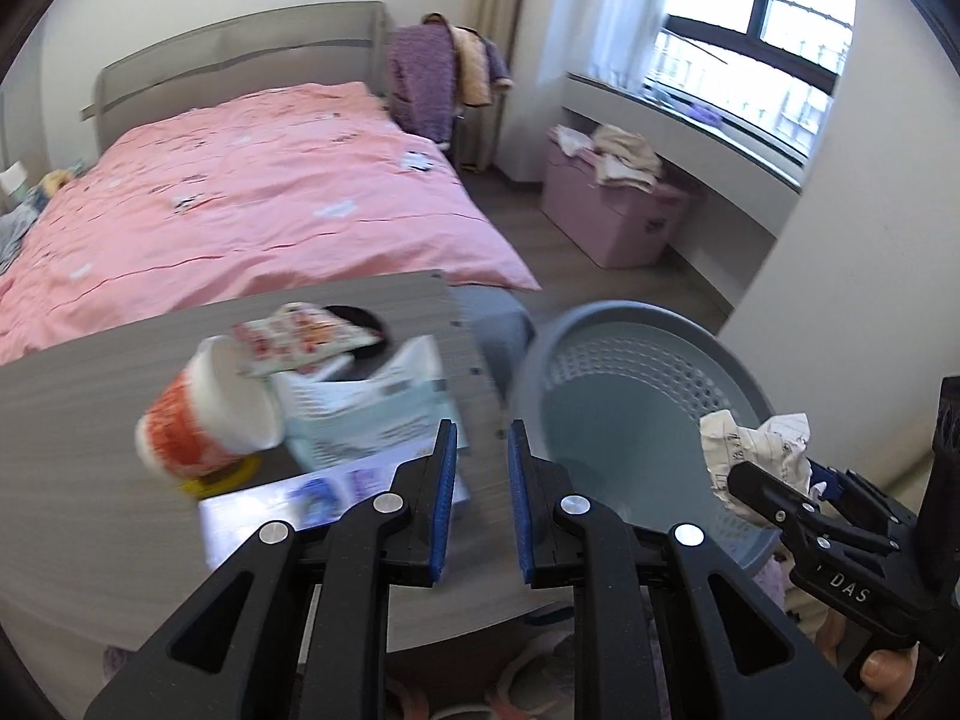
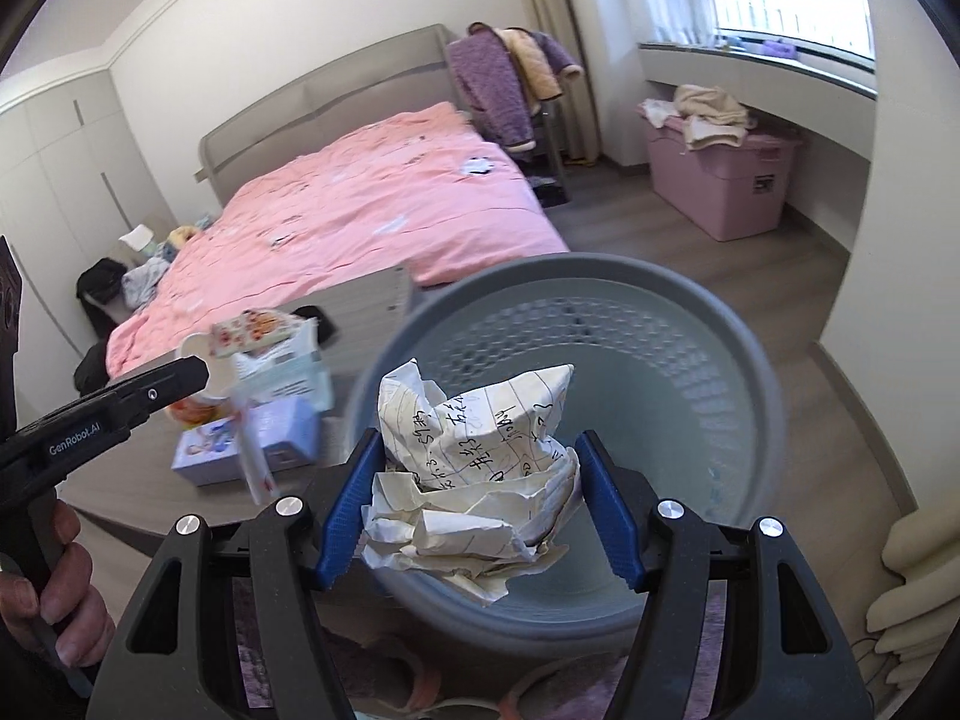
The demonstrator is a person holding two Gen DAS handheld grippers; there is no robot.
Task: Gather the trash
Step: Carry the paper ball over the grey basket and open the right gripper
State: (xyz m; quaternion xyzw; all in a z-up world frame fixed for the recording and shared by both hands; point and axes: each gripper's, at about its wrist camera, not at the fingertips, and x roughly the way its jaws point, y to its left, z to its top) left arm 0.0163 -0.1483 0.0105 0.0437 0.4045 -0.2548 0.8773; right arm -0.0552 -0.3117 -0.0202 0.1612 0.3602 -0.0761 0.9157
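My right gripper point(image 2: 480, 444) is shut on a crumpled ball of lined, handwritten paper point(image 2: 474, 468) and holds it over the mouth of a grey perforated bin point(image 2: 600, 276). The left wrist view shows the same paper point(image 1: 750, 438) in the right gripper point(image 1: 780, 474) above the bin's point(image 1: 630, 312) right side. My left gripper point(image 1: 480, 426) hangs over the table's right edge beside the bin, its blue pads a narrow gap apart with nothing between them. On the grey table point(image 1: 72, 420) lie a tipped orange-and-white cup point(image 1: 204, 420), a red-patterned snack packet point(image 1: 300, 336) and a white-blue packet point(image 1: 372, 408).
A pale purple box point(image 1: 288, 510) lies at the table's near side. A pink-covered bed point(image 1: 270, 192) stands behind the table. A pink storage box point(image 1: 612, 210) with clothes on it sits under the window ledge. A white wall corner point(image 1: 840, 300) rises right of the bin.
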